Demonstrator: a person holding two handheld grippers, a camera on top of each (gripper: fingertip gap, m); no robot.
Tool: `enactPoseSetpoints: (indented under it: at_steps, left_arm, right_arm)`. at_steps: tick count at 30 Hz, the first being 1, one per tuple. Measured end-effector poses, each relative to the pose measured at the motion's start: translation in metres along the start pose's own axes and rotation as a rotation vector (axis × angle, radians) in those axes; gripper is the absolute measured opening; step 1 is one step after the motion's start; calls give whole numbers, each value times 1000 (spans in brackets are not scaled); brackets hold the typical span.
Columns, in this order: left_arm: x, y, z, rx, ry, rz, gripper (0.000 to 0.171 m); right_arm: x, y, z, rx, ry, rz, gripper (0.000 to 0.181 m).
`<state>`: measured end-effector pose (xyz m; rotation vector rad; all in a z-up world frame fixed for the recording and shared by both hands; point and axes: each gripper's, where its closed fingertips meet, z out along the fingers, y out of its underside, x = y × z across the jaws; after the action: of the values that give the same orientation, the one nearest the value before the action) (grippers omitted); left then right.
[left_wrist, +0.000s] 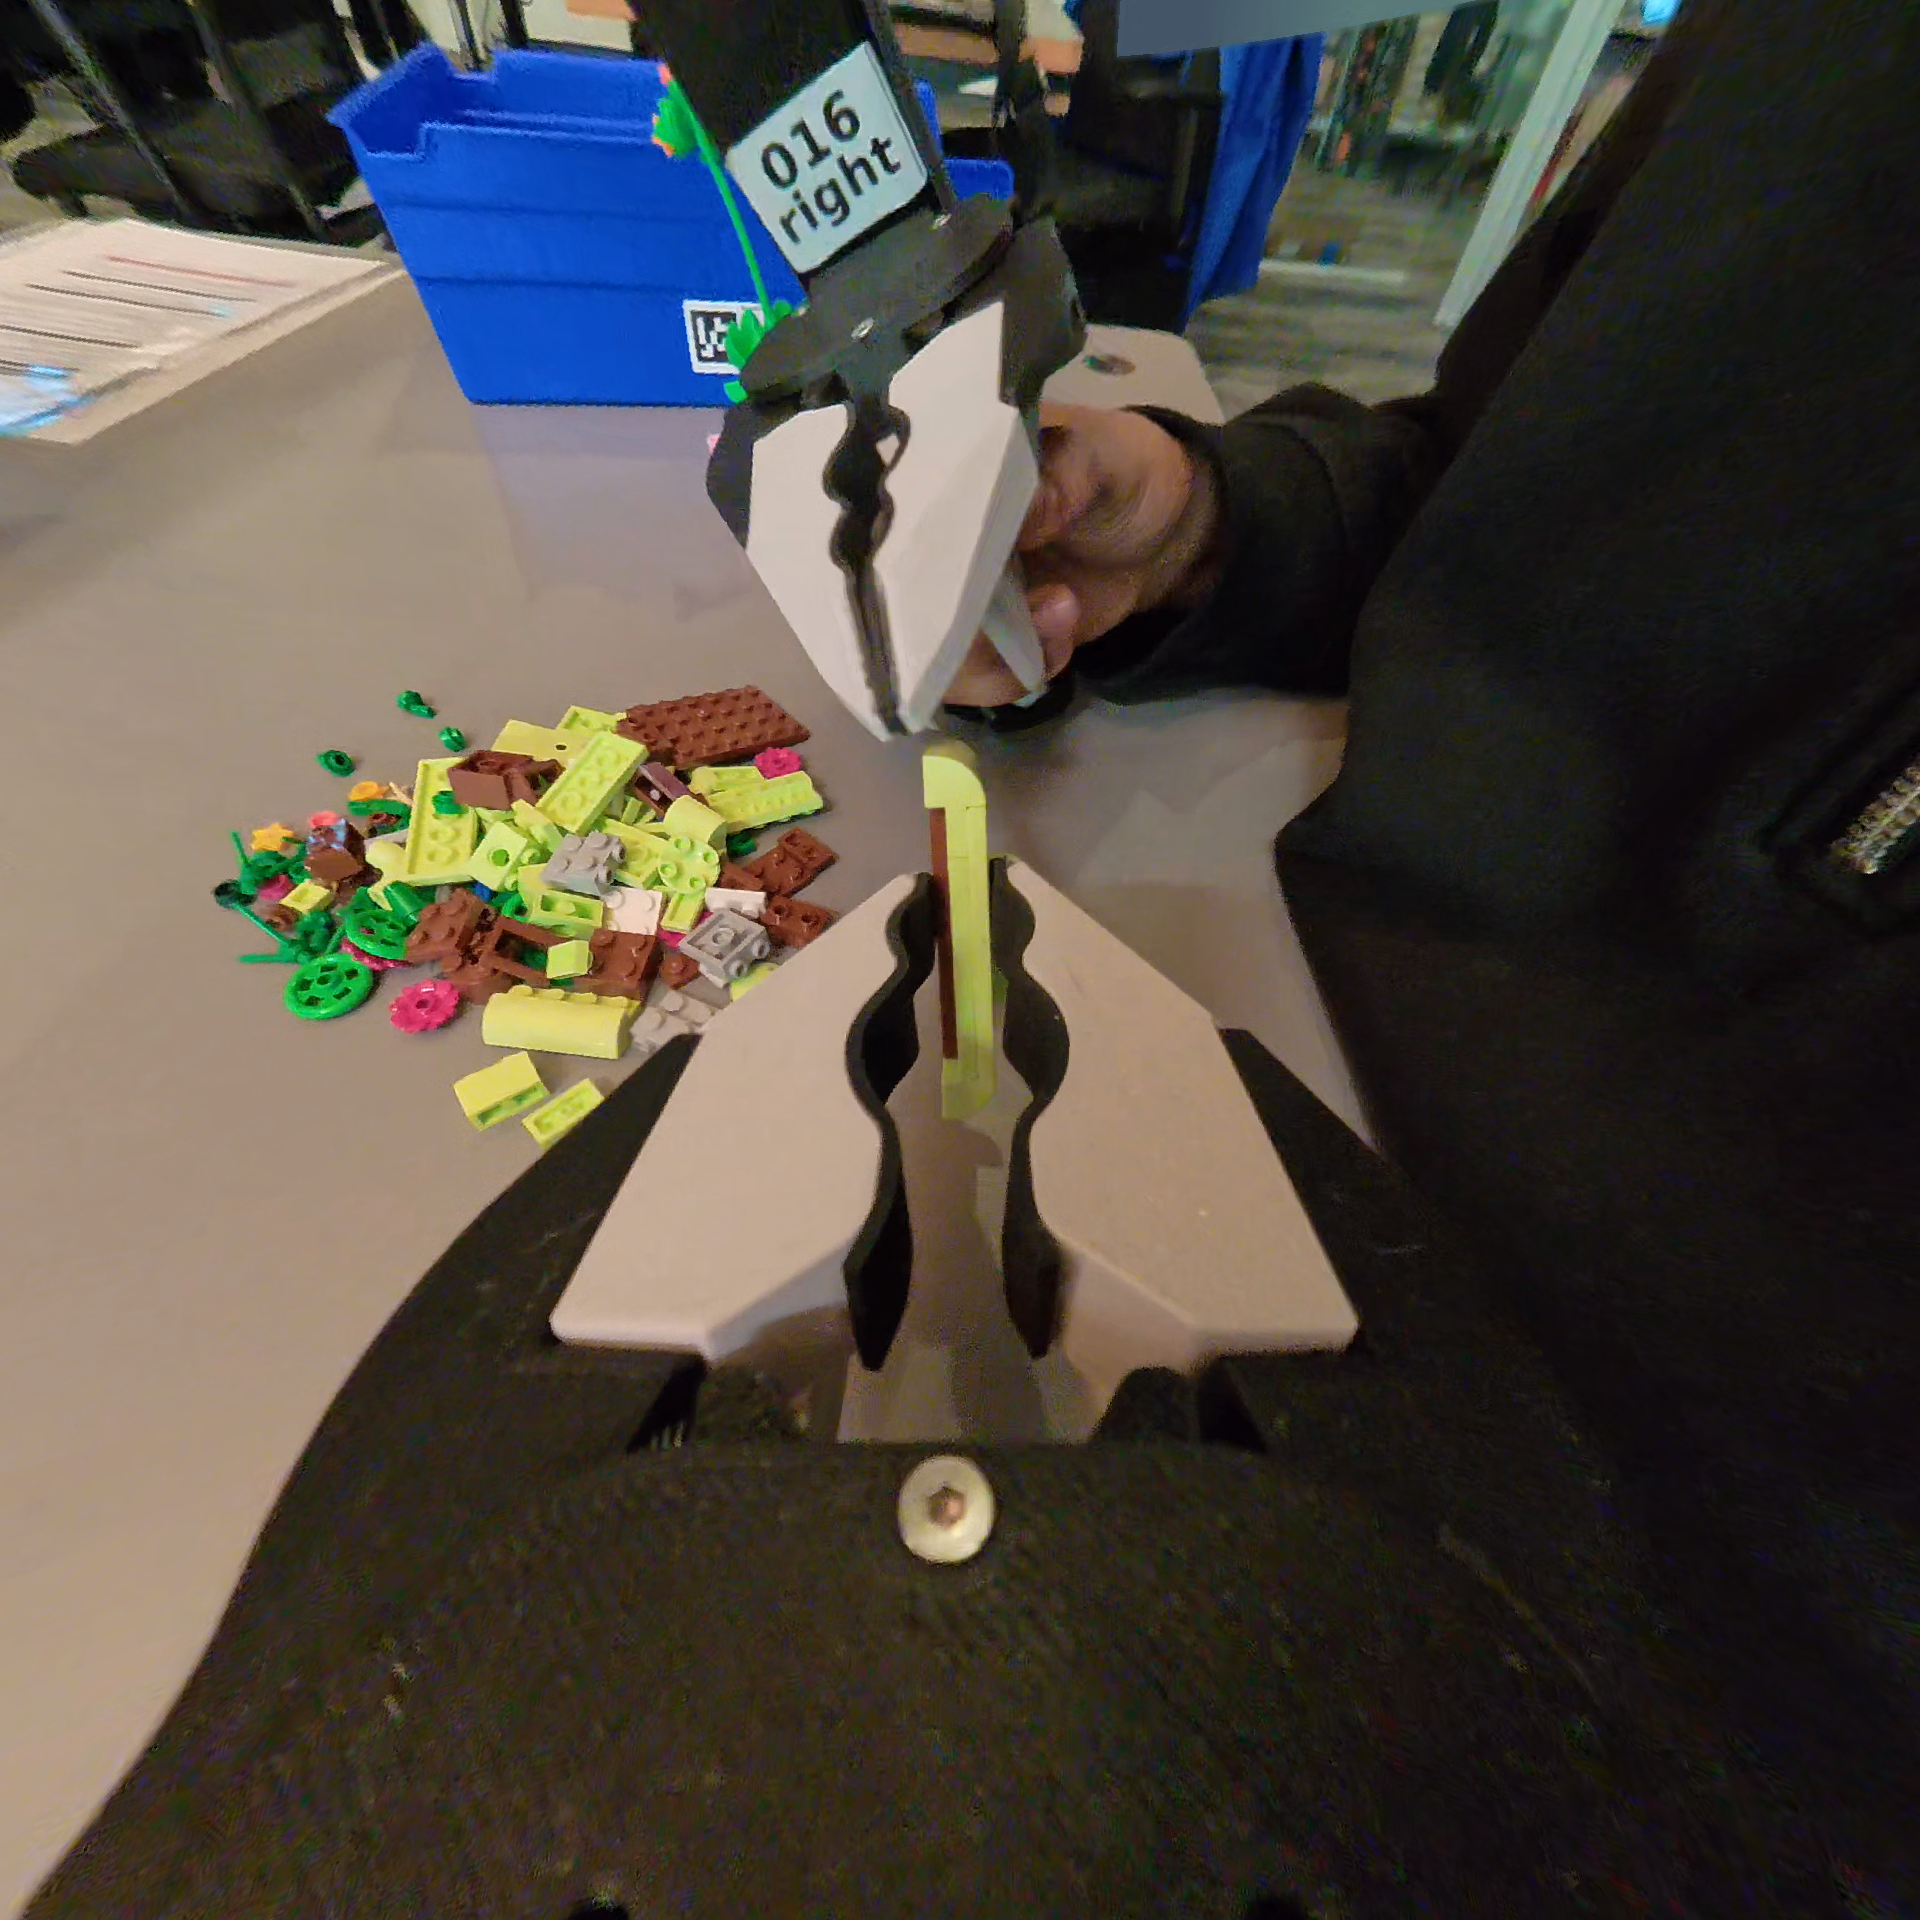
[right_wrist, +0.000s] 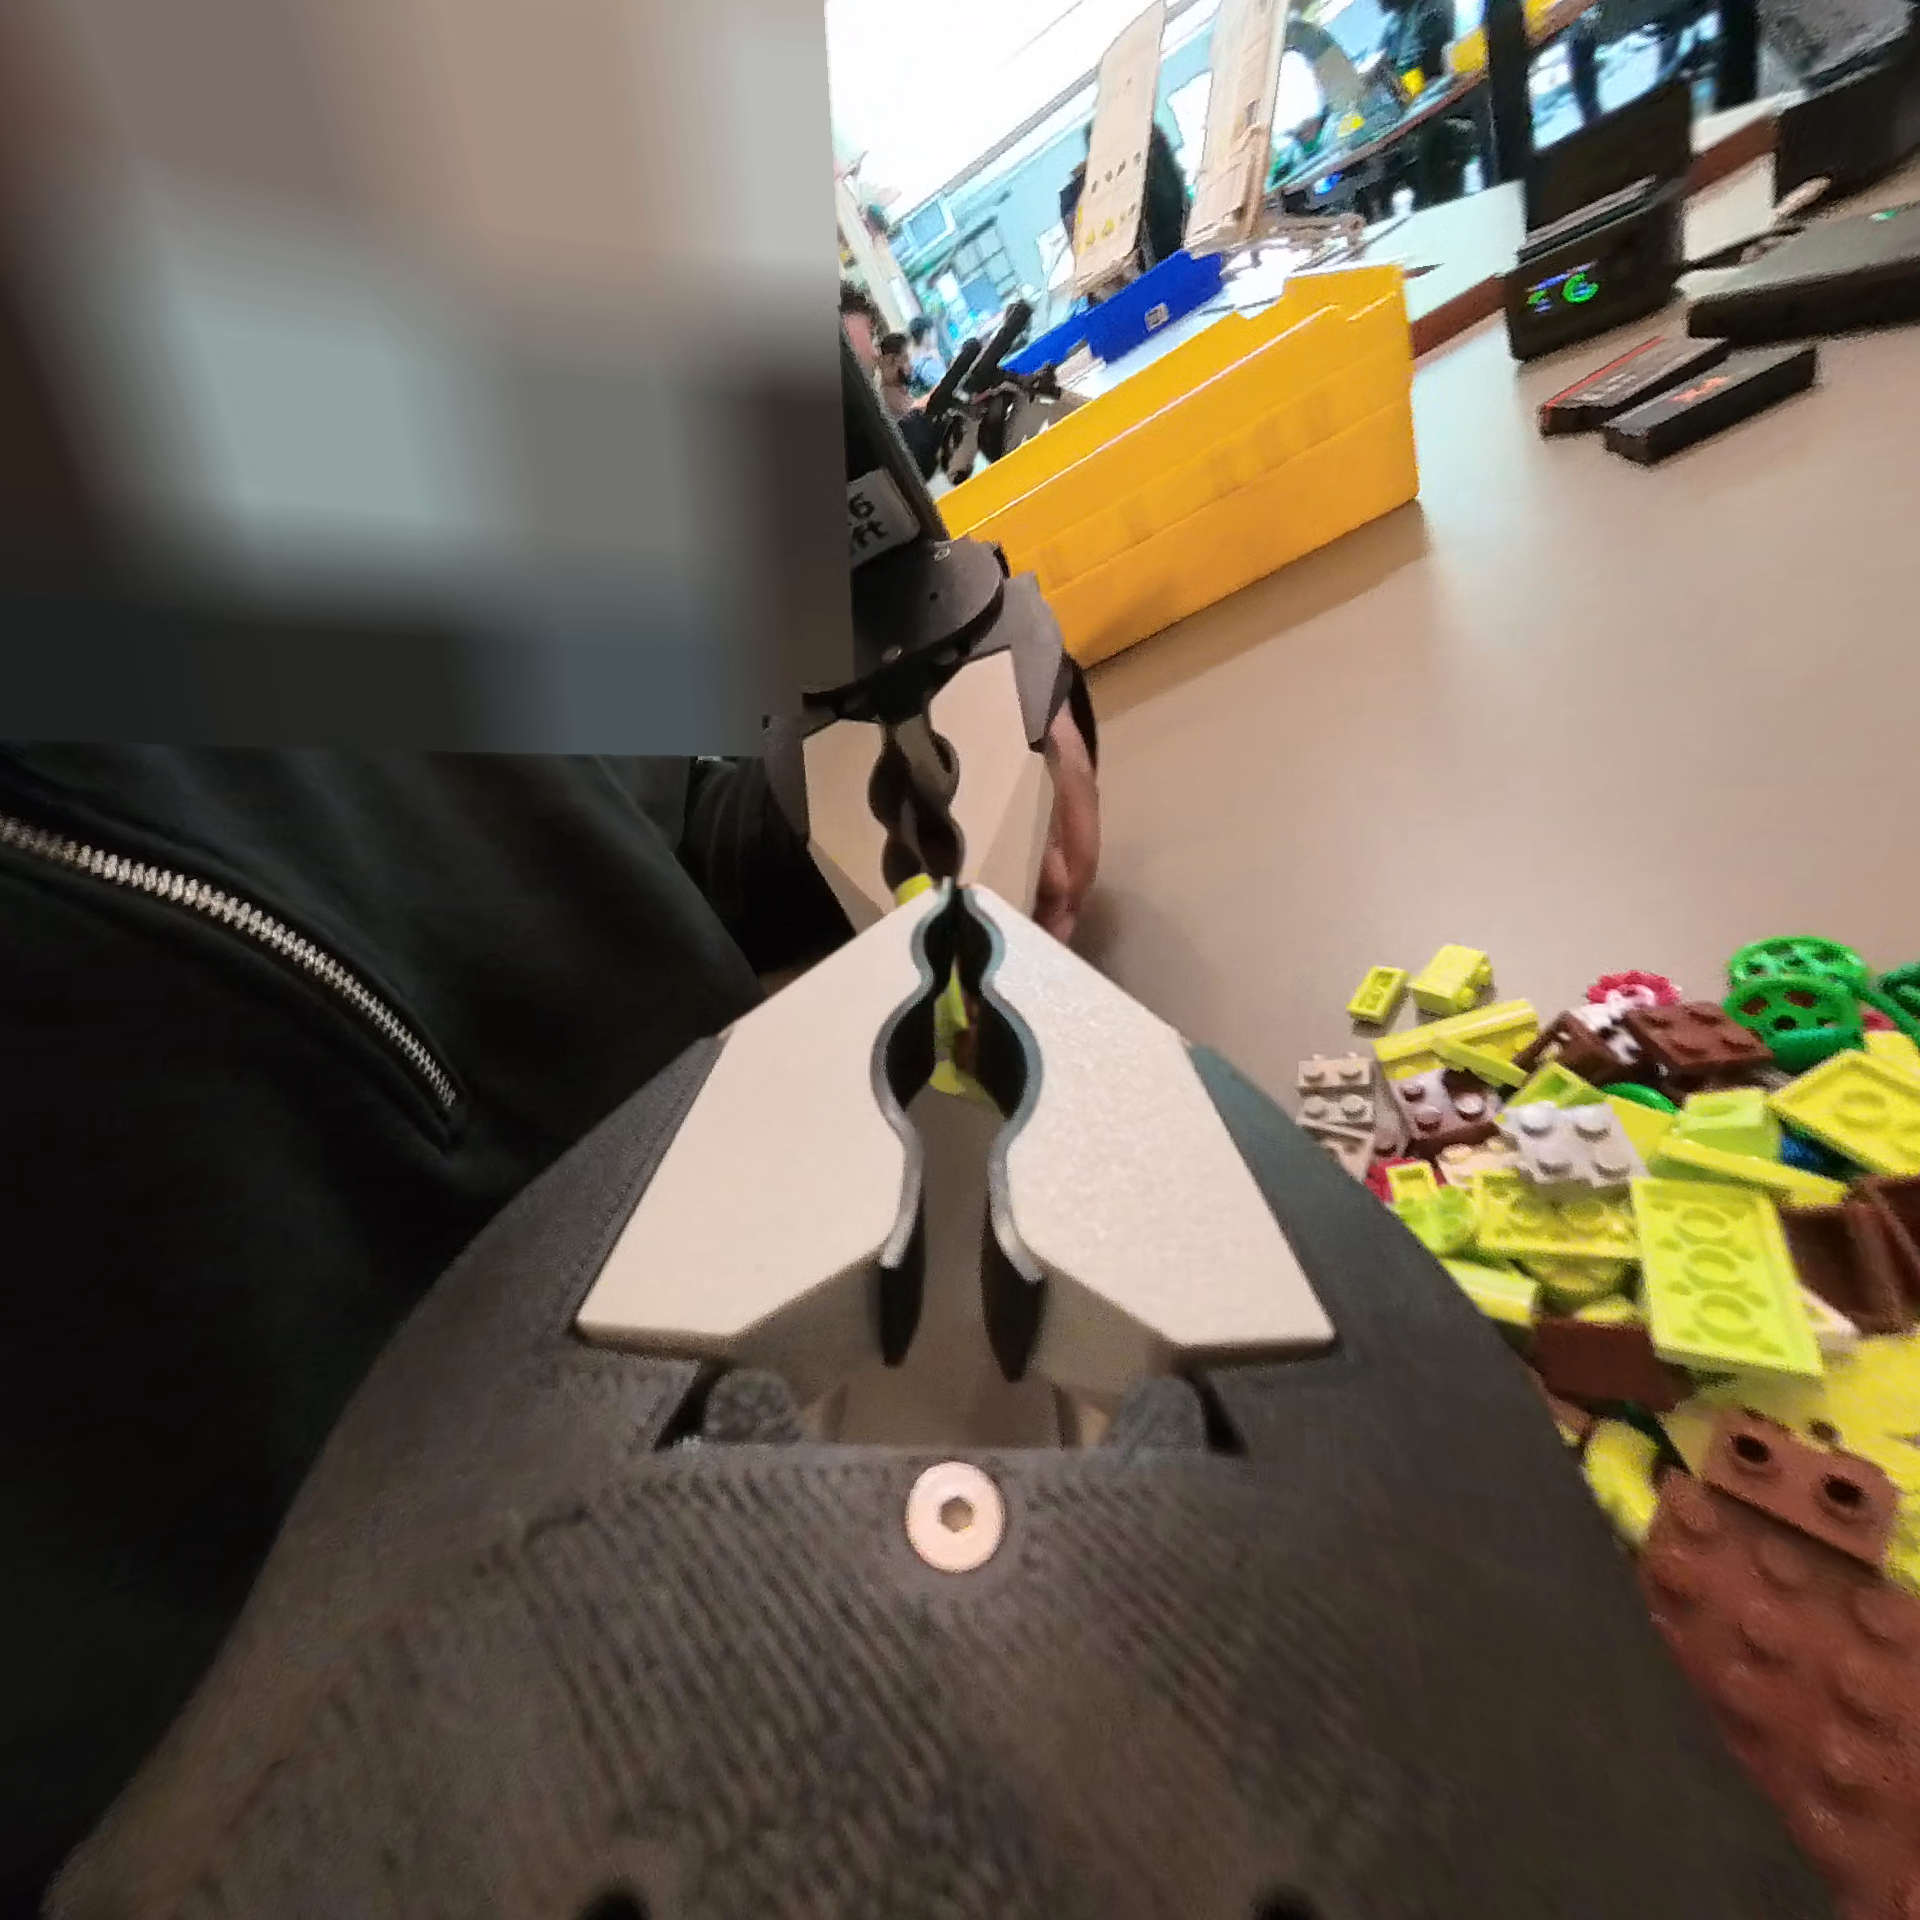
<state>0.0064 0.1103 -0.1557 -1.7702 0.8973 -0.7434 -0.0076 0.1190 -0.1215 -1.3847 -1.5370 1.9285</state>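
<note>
A lime-and-brown brick assembly (left_wrist: 961, 935) stands edgewise, pinched in the left tool (left_wrist: 961, 894); the right tool (left_wrist: 902, 717) (fingers pressed together) hovers just over its top end. 1 pile of loose bricks (left_wrist: 540, 894) lies unassembled on the surface (left_wrist: 260, 1195).

A pale label (left_wrist: 826, 166) on the right claw (left_wrist: 902, 717) bears printed characters.

brick pile (left_wrist: 540, 894) on surface (left_wrist: 260, 1195) | left of left tool (left_wrist: 961, 883) | blue plastic bin (left_wrist: 561, 229) behind pile
</note>
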Motion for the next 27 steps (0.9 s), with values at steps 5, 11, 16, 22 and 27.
enactPoseSetpoints:
  at_steps: [5, 11, 16, 22, 27]
  left_arm:
    - [-12, 9, -4, -33, 73, -302, 7]
    - [-48, -7, -24, 226, 103, -704, 7]
    - [-52, -11, -22, 266, 45, -656, 7]
    - [-48, -22, -17, 339, 39, -639, 6]
    - [-42, -25, -13, 377, 85, -653, 7]
  right_arm:
    - [12, -8, -12, 49, 56, 37, 1]
    - [26, 5, -5, -54, 222, -70, 35]
    - [31, 10, 4, -97, 304, -141, 39]
    - [32, 13, 8, -100, 319, -135, 33]
    - [32, 7, 3, -74, 321, -134, 20]
